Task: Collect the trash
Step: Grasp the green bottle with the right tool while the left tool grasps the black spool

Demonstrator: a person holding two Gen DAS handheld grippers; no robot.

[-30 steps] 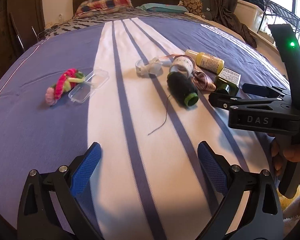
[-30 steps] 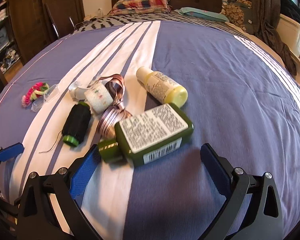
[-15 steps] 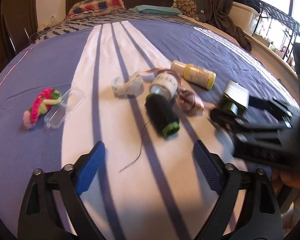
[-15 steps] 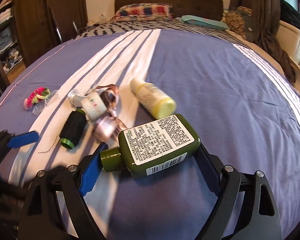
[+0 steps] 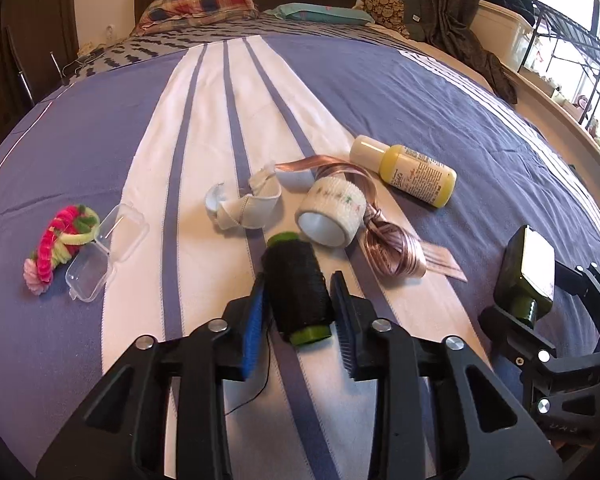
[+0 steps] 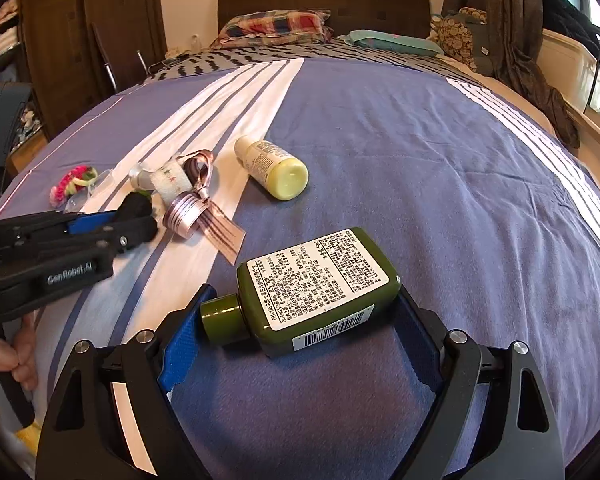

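Left gripper (image 5: pixel 298 308) jaws pinch black thread spool (image 5: pixel 298 288) across its sides on bed (image 5: pixel 380 92); light, soft winding, loose tail may snag. Right gripper (image 6: pixel 300 320) jaws clamp green bottle (image 6: pixel 316 292) cap to base; rigid, slick plastic, could twist

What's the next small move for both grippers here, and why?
Probably lift both straight up. The left gripper has its jaws closed on the black thread spool, and the right gripper clamps the green bottle end to end; both items still look low over the bedspread.
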